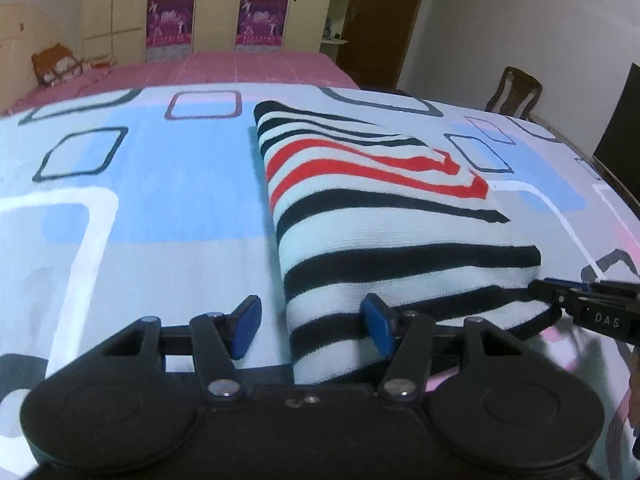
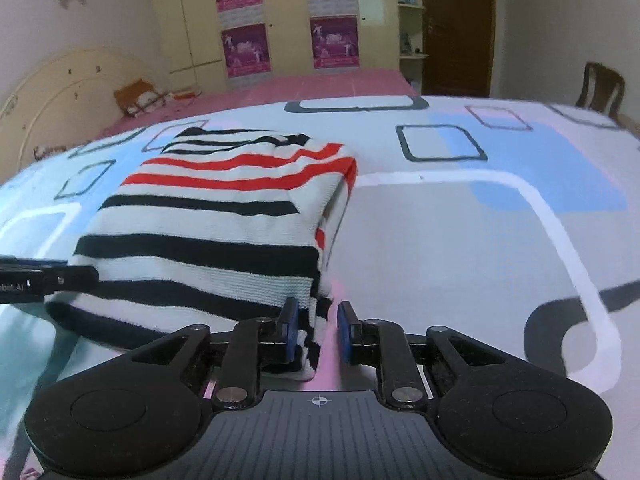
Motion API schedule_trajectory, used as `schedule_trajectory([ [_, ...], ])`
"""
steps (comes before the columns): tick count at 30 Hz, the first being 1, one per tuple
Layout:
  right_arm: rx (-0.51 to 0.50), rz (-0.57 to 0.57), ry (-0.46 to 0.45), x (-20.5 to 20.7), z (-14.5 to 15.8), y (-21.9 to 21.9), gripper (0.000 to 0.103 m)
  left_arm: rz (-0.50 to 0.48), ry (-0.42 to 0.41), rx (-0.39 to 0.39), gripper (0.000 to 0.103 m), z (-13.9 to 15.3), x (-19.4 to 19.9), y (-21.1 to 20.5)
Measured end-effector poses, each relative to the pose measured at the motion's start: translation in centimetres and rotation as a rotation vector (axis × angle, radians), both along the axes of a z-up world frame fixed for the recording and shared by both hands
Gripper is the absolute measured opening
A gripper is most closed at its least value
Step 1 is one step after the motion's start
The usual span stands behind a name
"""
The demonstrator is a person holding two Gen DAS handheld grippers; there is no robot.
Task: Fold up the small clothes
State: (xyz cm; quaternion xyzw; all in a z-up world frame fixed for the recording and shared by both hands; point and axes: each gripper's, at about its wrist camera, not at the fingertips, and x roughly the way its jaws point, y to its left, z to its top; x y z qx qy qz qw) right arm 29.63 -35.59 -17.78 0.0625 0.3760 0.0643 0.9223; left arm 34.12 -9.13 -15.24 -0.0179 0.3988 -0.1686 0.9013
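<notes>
Garment: a striped knit top [image 1: 360,216], folded into a thick, roughly rectangular stack; ribbed white cloth with black bands and two or three red ones, soft rounded fold along one long edge.
Garment position: lying on the patterned bed sheet [image 1: 160,200], at 12 to 1 o'clock from the left claw and at 10 to 11 o'clock from the right claw.
Left claw [image 1: 312,328]: jaws set wide; black hinged linkage arms with metal pivot pins, flat blue pads. Its right pad [image 1: 378,330] sits against the near striped edge of the garment, its left pad [image 1: 246,326] over bare sheet; nothing is clamped between them.
Right claw [image 2: 318,332]: jaws narrow but parted; the near corner of the garment lies between the blue pads, touching the left pad [image 2: 290,330], with a gap to the right pad [image 2: 346,332]. Whether it grips the cloth, I cannot tell. In the left wrist view its black tips reach the garment's near right corner at 3 o'clock.
Bed sheet: smooth printed cotton, pale grey, blue and pink patches with rounded-corner rectangles outlined in black and white.
Surroundings: pink bed cover [image 2: 328,80] beyond the sheet at 12 o'clock; cream wardrobe [image 2: 188,20] with purple printed panels; dark wooden door [image 2: 456,28]; wooden chair [image 2: 600,88] at 2 o'clock.
</notes>
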Motion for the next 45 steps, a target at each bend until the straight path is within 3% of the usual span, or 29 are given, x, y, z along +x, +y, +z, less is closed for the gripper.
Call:
schedule_trajectory([
  [4,0.064,-0.003,0.025,0.5,1.2,-1.1,0.019,0.000,0.038,-0.046,0.056,0.8,0.4,0.7],
  [6,0.139,-0.023,0.017,0.7,2.0,-2.1,0.019,0.027,0.050,-0.086,0.071,1.4,0.8,1.2],
  [8,0.183,-0.044,0.003,1.3,2.6,-2.7,0.038,0.057,0.050,-0.125,0.077,1.8,1.4,1.4],
  [9,0.194,-0.052,-0.006,1.9,2.8,-2.8,0.065,0.068,0.048,-0.139,0.077,2.0,1.8,1.4],
  [10,0.201,-0.055,-0.017,2.5,2.9,-2.8,0.072,0.074,0.048,-0.149,0.077,2.1,2.4,1.3],
  [17,0.309,-0.046,0.053,7.8,1.1,-2.8,0.072,0.061,0.104,-0.217,0.086,0.7,6.8,0.1],
  [21,0.406,-0.049,0.108,10.1,-1.1,-3.6,0.072,0.069,0.175,-0.278,0.086,-1.0,8.7,0.1],
  [23,0.434,-0.033,0.092,10.5,-1.9,-3.6,0.072,0.066,0.212,-0.310,0.085,-1.9,9.4,-0.1],
  [24,0.432,-0.024,0.085,10.6,-1.9,-3.6,0.072,0.060,0.197,-0.300,0.081,-1.9,9.5,-0.4],
  [31,0.460,0.008,0.090,10.3,-1.6,-3.7,0.041,0.051,0.138,-0.250,0.058,-0.6,8.7,-1.4],
  [36,0.491,0.016,0.059,9.6,-0.5,-3.9,0.036,0.039,0.091,-0.224,0.046,0.9,7.8,-1.6],
  [45,0.532,0.064,0.016,7.6,2.8,-1.1,0.035,0.021,0.044,-0.223,0.044,3.9,5.8,0.7],
])
